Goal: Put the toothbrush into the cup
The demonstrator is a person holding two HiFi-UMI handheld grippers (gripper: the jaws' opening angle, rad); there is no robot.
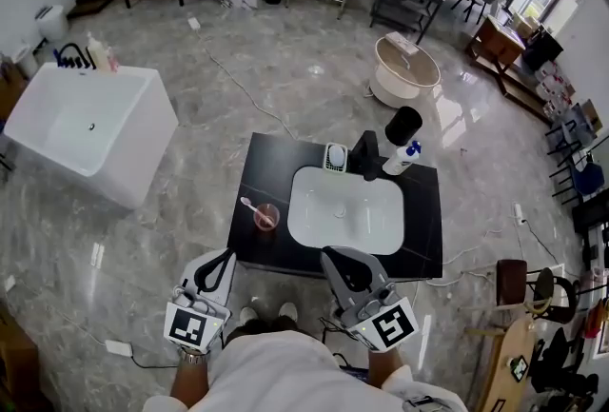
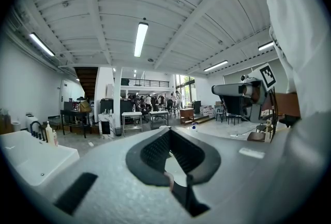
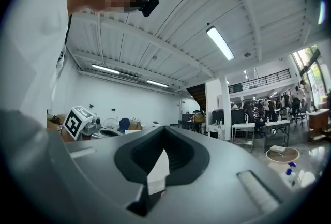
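On the left part of the black counter (image 1: 262,163) stands a small pink cup (image 1: 266,217). A pink-and-white toothbrush (image 1: 249,205) has its lower end in the cup and leans out over the rim toward the far left. My left gripper (image 1: 225,258) (image 2: 178,179) hangs in front of the counter's near edge, below the cup, jaws shut with nothing in them. My right gripper (image 1: 332,256) (image 3: 154,187) is level with it, in front of the sink, also shut and empty. Both gripper views point up and away from the counter.
A white sink basin (image 1: 344,210) fills the counter's middle, with a black faucet (image 1: 364,156), a white holder (image 1: 335,157), a black cylinder (image 1: 403,126) and a blue-capped bottle (image 1: 401,159) behind it. A white bathtub (image 1: 81,129) stands far left, a round tub (image 1: 407,69) behind.
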